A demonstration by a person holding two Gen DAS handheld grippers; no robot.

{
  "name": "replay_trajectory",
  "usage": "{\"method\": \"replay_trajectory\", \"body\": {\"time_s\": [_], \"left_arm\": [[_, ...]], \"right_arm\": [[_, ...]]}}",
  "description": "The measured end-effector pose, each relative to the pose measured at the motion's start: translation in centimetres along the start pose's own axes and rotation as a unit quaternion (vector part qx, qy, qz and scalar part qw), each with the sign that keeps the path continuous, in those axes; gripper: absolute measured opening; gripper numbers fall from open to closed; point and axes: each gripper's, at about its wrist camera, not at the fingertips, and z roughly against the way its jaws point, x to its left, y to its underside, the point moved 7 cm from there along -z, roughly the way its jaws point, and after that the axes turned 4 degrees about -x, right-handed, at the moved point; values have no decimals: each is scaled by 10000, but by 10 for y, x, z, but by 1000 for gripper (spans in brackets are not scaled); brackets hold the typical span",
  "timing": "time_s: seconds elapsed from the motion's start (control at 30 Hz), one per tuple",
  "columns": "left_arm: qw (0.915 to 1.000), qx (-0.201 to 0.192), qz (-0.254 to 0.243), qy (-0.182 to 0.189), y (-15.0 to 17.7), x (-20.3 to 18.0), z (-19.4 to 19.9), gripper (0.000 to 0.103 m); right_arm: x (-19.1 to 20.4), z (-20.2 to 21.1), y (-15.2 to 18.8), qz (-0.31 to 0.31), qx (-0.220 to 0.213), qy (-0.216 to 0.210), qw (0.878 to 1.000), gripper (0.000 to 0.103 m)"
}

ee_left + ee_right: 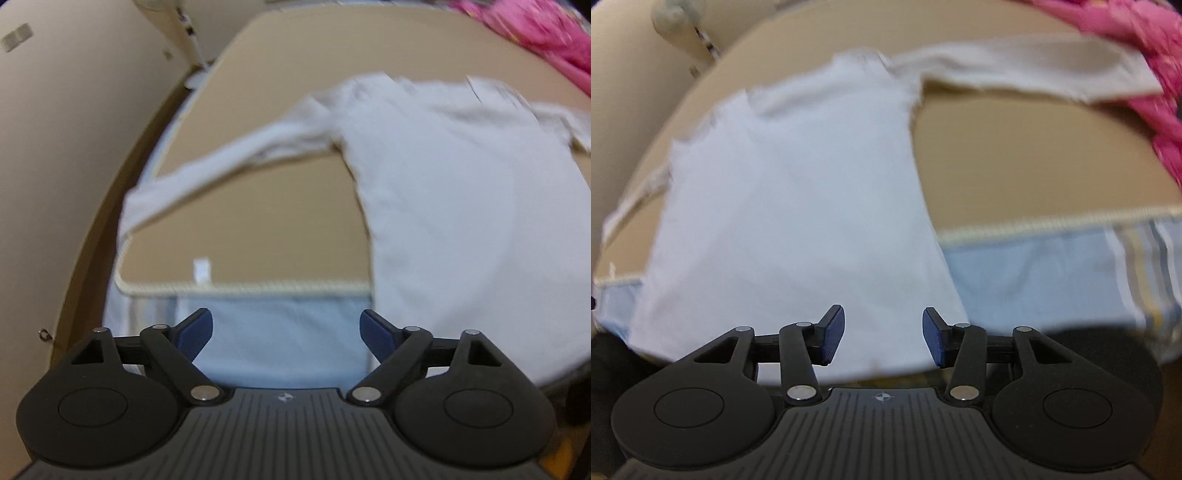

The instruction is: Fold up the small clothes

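Observation:
A white long-sleeved shirt (pixel 443 192) lies spread flat on a tan mat (pixel 258 229), its hem hanging over the mat's near edge. Its left sleeve (pixel 207 173) stretches out to the mat's left edge. In the right wrist view the shirt (pixel 798 206) fills the left half and its other sleeve (pixel 1027 74) reaches right at the far side. My left gripper (pixel 286 332) is open and empty, above the blue sheet, left of the hem. My right gripper (pixel 884 336) is open and empty, just above the shirt's hem.
The mat lies on a light blue striped sheet (pixel 1052 273). A pile of pink cloth (pixel 535 33) sits at the far right, also in the right wrist view (pixel 1145 74). A cream wall (pixel 74 129) and a white fan stand (pixel 192 48) are to the left.

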Motion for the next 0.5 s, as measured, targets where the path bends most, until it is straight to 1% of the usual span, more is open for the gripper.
{"method": "replay_trajectory", "body": {"time_s": [0.07,0.13,0.2,0.27,0.33,0.37,0.43,0.5], "left_arm": [[9998,24,207,-58,-14,12,-8,91],[9992,96,382,-12,-18,19,-15,91],[9985,231,450,218,-11,16,-23,91],[9964,472,346,614,4,2,-34,91],[9902,813,238,1108,24,-22,-51,91],[9860,1039,184,1288,35,-34,-63,91],[9802,1402,81,1398,50,-54,-84,91],[9754,1662,-10,1450,58,-70,-100,91]], "right_arm": [[9,0,-12,15,-120,-19,9999,52],[9,-4,-14,0,-85,27,10000,55],[3,-9,-9,-42,-6,84,10000,57],[-10,-17,0,-137,56,213,9997,60],[-34,-34,10,-316,178,404,9985,62],[-42,-41,14,-393,252,435,9980,64],[-61,-60,22,-656,479,422,9958,65],[-70,-75,27,-835,572,345,9943,65]]}}
